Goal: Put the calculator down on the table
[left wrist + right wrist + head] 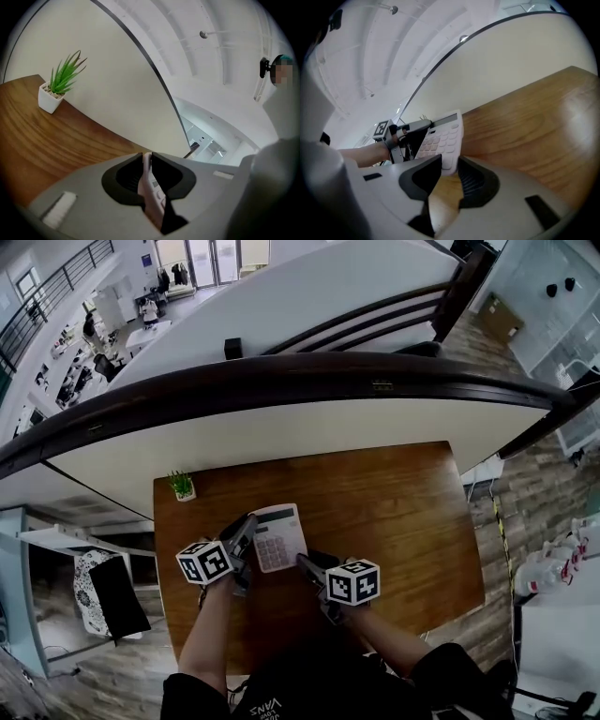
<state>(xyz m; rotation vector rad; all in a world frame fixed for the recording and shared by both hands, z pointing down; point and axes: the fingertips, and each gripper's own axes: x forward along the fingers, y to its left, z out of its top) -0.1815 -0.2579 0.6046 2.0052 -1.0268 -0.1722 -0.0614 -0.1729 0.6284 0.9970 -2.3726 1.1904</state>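
Brown wood tabletop (403, 512) lies under the white calculator (279, 538). The left hand-held gripper (246, 532) pinches its left edge and holds it tilted, seemingly just clear of the surface. The right hand-held gripper (307, 565) has its jaws spread, with the calculator's near corner at their tips (no squeeze visible). If the calculator is released while tilted, it could land on one edge and slide or clatter. The spread jaws might also nudge it askew. Key labels are too small to read, and the marker cubes (204, 562) carry only patterns.
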